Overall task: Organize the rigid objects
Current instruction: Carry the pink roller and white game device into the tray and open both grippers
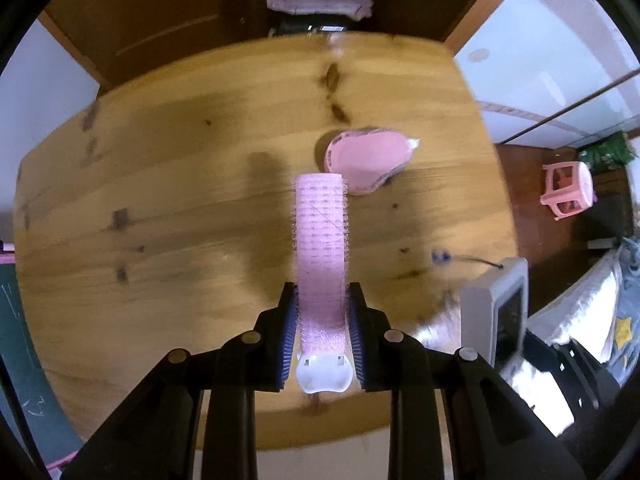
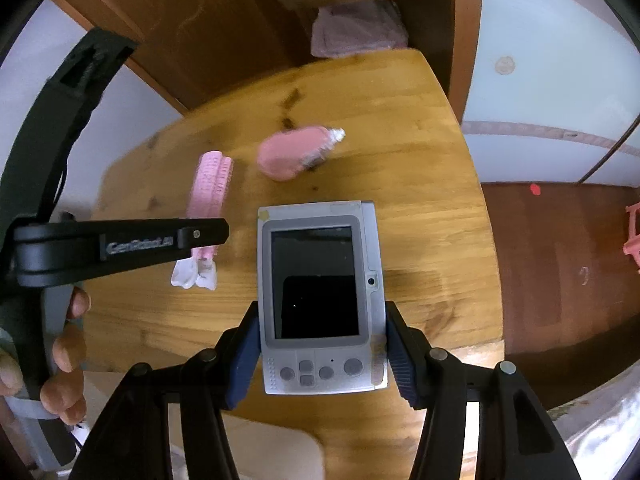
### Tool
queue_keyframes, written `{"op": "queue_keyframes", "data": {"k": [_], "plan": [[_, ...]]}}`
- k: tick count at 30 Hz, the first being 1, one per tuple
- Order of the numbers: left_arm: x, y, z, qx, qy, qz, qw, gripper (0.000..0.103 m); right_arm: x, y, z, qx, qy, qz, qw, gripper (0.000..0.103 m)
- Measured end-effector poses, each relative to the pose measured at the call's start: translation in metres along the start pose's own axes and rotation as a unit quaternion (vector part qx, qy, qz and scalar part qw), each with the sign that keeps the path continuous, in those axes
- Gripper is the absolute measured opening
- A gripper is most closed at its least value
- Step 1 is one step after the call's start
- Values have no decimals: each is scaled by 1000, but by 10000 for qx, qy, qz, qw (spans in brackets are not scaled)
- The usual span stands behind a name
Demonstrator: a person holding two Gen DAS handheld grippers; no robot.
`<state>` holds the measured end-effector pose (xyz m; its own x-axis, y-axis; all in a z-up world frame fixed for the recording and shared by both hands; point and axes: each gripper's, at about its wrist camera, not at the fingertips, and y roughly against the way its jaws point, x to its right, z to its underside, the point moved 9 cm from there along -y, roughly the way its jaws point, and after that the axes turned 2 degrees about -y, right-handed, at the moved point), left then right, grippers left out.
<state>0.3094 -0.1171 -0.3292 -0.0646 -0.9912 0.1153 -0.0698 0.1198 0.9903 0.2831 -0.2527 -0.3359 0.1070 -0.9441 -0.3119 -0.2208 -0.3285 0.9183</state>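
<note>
The left gripper (image 1: 322, 332) has its fingers (image 1: 289, 336) nearly together, clamped on the white-tipped end of a pink hair roller (image 1: 321, 240) that juts out above the wooden counter (image 1: 160, 200). The right gripper (image 2: 320, 352) has its fingers (image 2: 244, 356) about half spread, pressed on both sides of a grey handheld device (image 2: 320, 300). A pink case (image 1: 364, 160) lies on the counter beyond the roller, blurred. A hand (image 2: 64, 360) holding the left gripper is cut off at the edge.
</note>
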Motion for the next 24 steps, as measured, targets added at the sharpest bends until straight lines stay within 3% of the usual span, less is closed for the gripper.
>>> {"op": "queue_keyframes", "data": {"k": [6, 12, 16, 19, 24], "plan": [[-8, 71, 35, 319, -471, 251, 9981, 26, -24, 57, 17, 475, 54, -349, 9982, 57], [5, 119, 95, 396, -1298, 372, 9901, 26, -45, 97, 74, 604, 335, -448, 9966, 57], [9, 113, 136, 230, -1831, 150, 9827, 26, -55, 96, 130, 325, 491, -369, 9976, 57], [12, 99, 174, 6, -2414, -28, 9704, 26, -57, 81, 168, 3, 509, -366, 9980, 57], [9, 67, 223, -556, -2876, -12, 9561, 26, -54, 48, 216, -457, 598, -49, 9972, 58]]}}
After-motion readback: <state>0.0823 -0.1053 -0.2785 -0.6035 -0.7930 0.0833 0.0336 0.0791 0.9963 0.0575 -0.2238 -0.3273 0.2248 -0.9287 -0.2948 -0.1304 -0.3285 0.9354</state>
